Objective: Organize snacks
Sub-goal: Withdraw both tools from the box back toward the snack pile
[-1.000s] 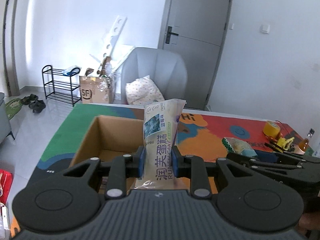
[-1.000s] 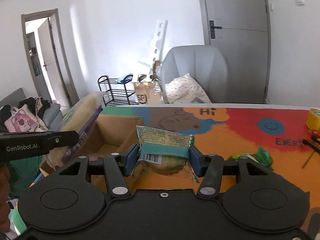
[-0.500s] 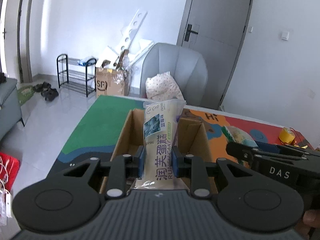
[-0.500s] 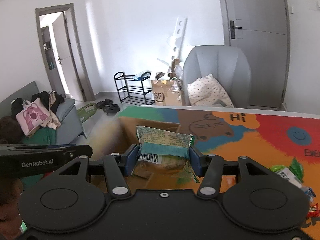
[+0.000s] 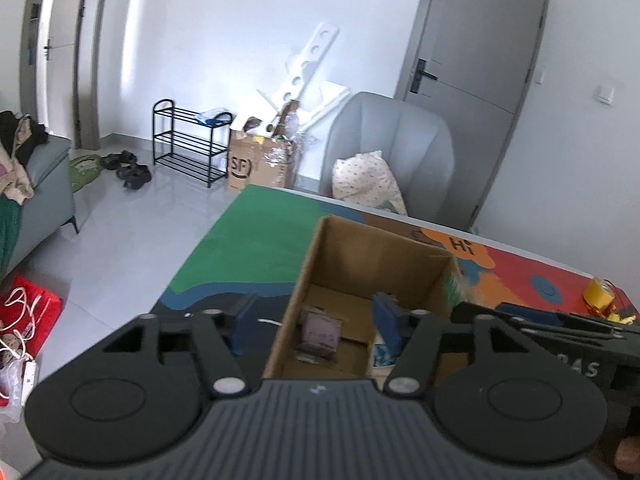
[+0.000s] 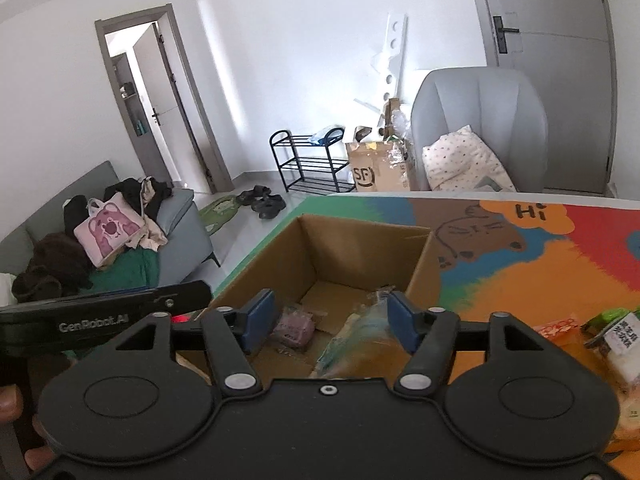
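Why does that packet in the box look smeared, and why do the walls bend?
Right wrist view: the greenish packet is streaked with motion blur inside the box. Both views: a fisheye lens bows the door and darkens the corners.

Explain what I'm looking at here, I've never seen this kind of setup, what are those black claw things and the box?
Those black claws are hand-held grippers: a person holds one in each hand, and a wide-angle camera on each looks forward along its two blue-padded fingers. One picture is from the left gripper, the other from the right gripper.

Both hang over an open brown cardboard box standing on a table covered by a colourful cartoon mat. Both sets of jaws are opening. Nothing is gripped: a blurred green-and-yellow snack packet is between the right gripper's pads, apparently falling into the box. A small purple packet already lies on the box floor. More wrapped snacks wait on the mat to the right.
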A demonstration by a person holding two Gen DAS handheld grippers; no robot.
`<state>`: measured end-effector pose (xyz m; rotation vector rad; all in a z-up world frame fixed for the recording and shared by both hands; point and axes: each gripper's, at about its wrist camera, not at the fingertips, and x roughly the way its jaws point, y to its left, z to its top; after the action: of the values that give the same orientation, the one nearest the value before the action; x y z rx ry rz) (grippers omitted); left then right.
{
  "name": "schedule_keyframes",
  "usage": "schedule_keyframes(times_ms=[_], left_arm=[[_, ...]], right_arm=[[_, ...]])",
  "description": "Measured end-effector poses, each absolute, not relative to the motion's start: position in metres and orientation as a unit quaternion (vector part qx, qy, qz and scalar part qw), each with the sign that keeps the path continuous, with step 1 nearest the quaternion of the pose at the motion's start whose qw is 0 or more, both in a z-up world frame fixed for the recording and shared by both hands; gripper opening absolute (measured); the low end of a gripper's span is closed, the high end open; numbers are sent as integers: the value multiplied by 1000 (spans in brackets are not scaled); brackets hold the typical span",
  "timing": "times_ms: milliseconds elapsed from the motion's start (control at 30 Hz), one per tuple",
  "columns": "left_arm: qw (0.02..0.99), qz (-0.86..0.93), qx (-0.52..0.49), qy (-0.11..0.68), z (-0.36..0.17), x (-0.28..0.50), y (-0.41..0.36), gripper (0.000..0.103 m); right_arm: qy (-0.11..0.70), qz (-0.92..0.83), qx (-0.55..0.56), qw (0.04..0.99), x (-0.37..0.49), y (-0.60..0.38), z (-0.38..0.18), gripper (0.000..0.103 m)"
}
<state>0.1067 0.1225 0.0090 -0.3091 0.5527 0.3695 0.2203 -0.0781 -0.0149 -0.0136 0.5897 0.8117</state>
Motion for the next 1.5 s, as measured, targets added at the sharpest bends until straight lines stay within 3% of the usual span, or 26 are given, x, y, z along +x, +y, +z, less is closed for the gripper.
schedule_keyframes(times_ms=[67,133,400,633,733,867,1500], left_arm=[[933,189,-150,266,9,104,123,81],[934,193,-145,263,10,103,122,84],[940,171,-130,265,7,107,106,90],[945,136,-122,270,3,117,84,95],[947,122,-119,273,1,120,73,96],[948,104,-118,277,-1,122,57,97],[951,23,-102,290,-13,132,-9,97]], right_arm=[[281,381,1,881,221,-84,-14,70],[284,373,9,883,222,-92,-13,70],[288,338,21,896,223,-124,-18,72],[291,312,31,904,220,-155,-22,81],[290,296,42,909,219,-171,-23,92],[291,279,49,914,218,-191,-25,96],[305,227,55,923,205,-267,-43,97]])
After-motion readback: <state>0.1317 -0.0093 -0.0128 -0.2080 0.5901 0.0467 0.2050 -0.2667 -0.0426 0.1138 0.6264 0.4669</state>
